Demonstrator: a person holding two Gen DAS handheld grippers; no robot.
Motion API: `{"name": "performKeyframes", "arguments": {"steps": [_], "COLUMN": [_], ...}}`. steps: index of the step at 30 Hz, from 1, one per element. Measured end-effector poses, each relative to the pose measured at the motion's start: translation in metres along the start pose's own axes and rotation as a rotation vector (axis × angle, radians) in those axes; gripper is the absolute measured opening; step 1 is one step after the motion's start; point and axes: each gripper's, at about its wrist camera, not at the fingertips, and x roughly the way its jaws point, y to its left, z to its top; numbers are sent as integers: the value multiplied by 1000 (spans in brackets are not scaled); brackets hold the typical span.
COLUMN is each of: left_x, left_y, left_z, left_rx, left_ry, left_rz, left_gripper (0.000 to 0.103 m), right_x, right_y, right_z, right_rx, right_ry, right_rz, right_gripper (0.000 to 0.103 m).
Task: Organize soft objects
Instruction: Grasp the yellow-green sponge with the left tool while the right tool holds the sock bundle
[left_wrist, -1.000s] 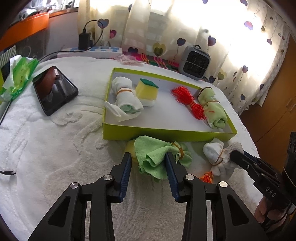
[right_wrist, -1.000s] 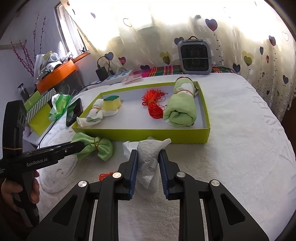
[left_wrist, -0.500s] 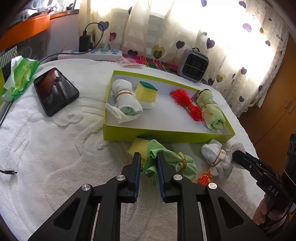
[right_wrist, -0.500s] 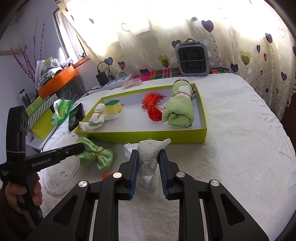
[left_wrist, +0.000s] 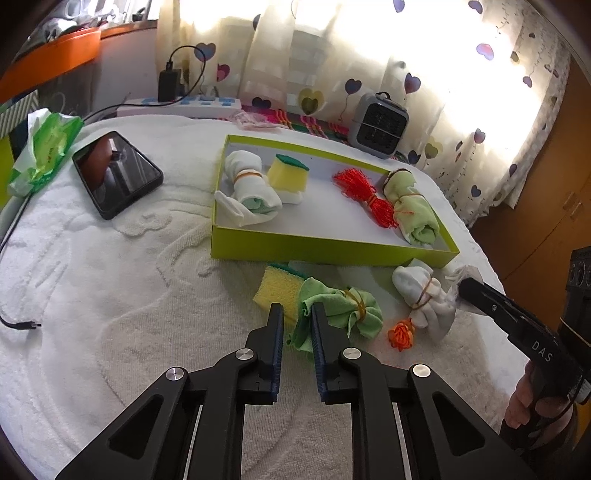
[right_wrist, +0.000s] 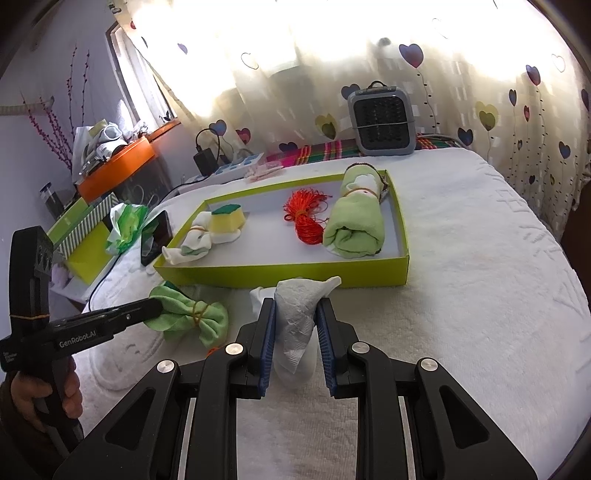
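Left gripper (left_wrist: 297, 314) was clamped on one end of the green cloth bundle (left_wrist: 341, 312), its jaws having just closed onto the fabric. From my station I read that bundle as tied at its middle with a rubber band and lying on the white towel surface (left_wrist: 110, 295), just in front of the lime-green tray (left_wrist: 314, 251). A yellow sponge (left_wrist: 275, 290) lay partly under the bundle, touching it.

Right gripper (right_wrist: 295, 314) was closed on the white cloth bundle (right_wrist: 297, 321), the pads pressing both sides of the crumpled white fabric. In the left wrist view this bundle (left_wrist: 421, 295) sat near the tray's right front corner, also banded. A small orange thread bundle (left_wrist: 402, 334) lay between the two cloth bundles, just beside the white one.

Inside the tray I noted four items: a rolled white cloth (left_wrist: 251, 188) at the left end, a second yellow sponge (left_wrist: 288, 177) just beside it, a red thread skein (left_wrist: 365, 195), and a rolled pale-green towel (left_wrist: 413, 208) at the right end, touching the skein.

A phone (left_wrist: 116, 173) lay on the towel well left of the tray.
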Motion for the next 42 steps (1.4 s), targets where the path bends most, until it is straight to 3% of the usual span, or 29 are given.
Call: {"name": "performKeyframes", "arguments": {"steps": [11,20,28,32,42], "left_x": [-7,-12,-26,-26,2], "left_y": [-13,-29,3,13,1], "left_z": [-26,-41,-16,0,3], "left_rx": [40,149,51,-2,48], "left_ry": [62,91,-3,-33,63], "left_rz": [-34,-72,2,-36,-20], "left_gripper": [14,24,31,33,33], "right_x": [-1,0,0,-1,-1], "right_y": [2,-1,-1,-1,-1], "right_z": [-2,-3,-4,-4,-4], "right_rx": [2,14,11,12,15], "right_ry": [4,14,13,11,12], "right_rz": [10,21,27,27,27], "right_gripper": [23,23,23,23,23]}}
